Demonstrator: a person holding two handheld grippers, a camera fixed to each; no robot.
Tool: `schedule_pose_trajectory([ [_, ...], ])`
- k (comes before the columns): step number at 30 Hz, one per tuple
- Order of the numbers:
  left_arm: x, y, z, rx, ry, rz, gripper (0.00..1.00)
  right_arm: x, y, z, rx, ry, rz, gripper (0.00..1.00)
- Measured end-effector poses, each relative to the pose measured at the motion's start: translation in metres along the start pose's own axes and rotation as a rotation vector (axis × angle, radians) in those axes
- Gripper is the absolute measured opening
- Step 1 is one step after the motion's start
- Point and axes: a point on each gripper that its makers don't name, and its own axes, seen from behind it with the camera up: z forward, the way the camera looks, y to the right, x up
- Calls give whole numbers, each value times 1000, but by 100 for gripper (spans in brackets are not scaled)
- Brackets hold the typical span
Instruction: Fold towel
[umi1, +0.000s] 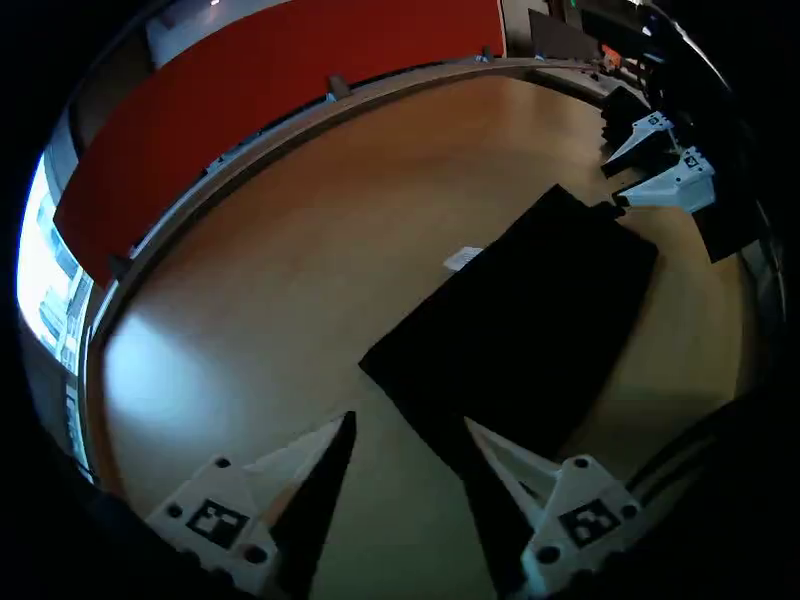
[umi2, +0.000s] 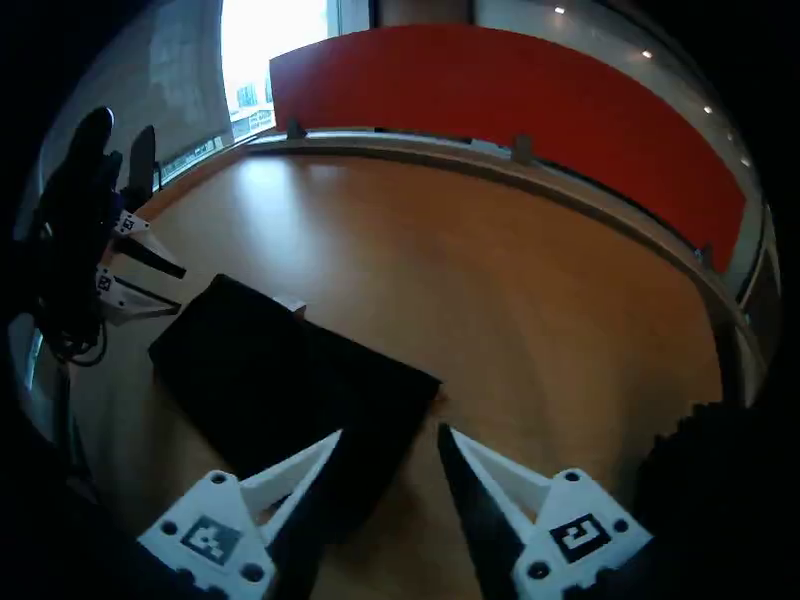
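Observation:
A black towel (umi1: 520, 330) lies flat as a folded rectangle on the wooden table (umi1: 300, 300), with a small white tag (umi1: 462, 258) at one edge. My left gripper (umi1: 408, 425) stands open just short of the towel's near corner, nothing between its fingers. Across the towel, the right gripper (umi1: 615, 185) shows open at its far corner. In the right gripper view the towel (umi2: 290, 385) runs from the middle to the left. My right gripper (umi2: 390, 432) is open over its near corner, holding nothing. The left gripper (umi2: 180, 291) is open at the towel's far end.
A red partition (umi1: 270, 90) stands along the table's far edge (umi2: 520, 100), with a raised rail in front of it. A bright window (umi2: 270, 60) is behind. Bare wood (umi2: 520, 300) spreads beside the towel. A dark fuzzy shape (umi2: 700, 450) sits at the lower right.

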Motion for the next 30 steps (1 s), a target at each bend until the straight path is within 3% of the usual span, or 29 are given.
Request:
schedule_pose_trajectory([
  [2,0,0,-1,-5,2,-17,83,1,2,-1,-8,2,1,98],
  [4,0,0,-2,-4,4,-33,97,2,4,-1,-13,6,4,100],
  [30,-6,1,-26,7,29,-141,98,2,5,-24,-17,40,13,100],
])
